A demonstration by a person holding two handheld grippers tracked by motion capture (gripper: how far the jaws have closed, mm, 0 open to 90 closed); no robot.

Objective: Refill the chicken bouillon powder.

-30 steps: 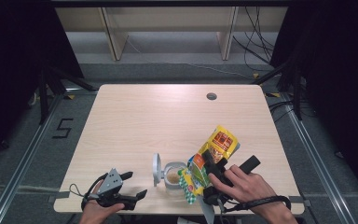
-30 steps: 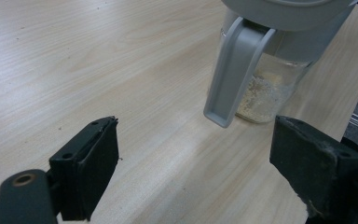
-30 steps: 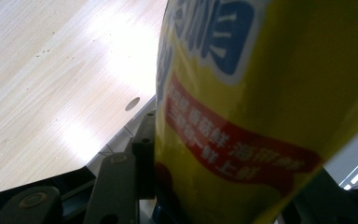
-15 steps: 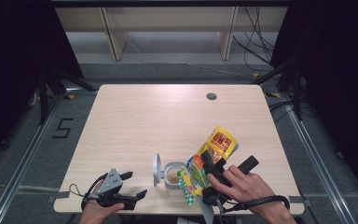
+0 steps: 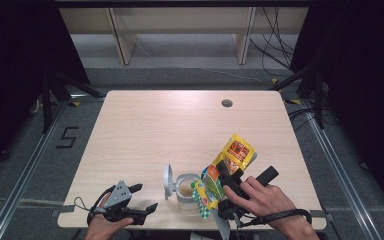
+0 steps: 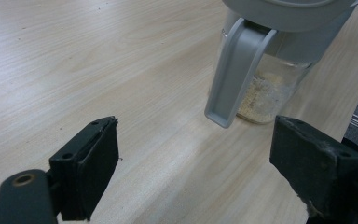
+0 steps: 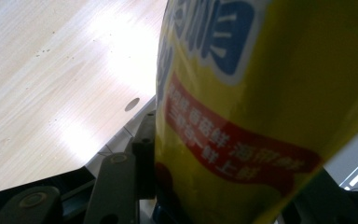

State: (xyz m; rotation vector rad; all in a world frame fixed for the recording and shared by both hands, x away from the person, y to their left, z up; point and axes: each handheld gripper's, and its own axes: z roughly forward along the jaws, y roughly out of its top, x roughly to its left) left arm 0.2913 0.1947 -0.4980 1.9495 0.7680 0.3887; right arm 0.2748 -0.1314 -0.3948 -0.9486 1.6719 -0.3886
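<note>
We pinch the bag (image 5: 229,167) in our right tool (image 5: 228,176), tilted over the jar (image 5: 186,188). Our left tool (image 5: 141,198) rests spread near the surface's (image 5: 180,125) front edge.

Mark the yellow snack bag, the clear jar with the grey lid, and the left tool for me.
Yellow snack bag (image 5: 237,152), high view, on its upper printed face.
Clear jar (image 6: 261,91), left gripper view, on the glass wall over the pale grains.
Left tool (image 5: 145,199), high view, midway between its open jaw tips.
</note>
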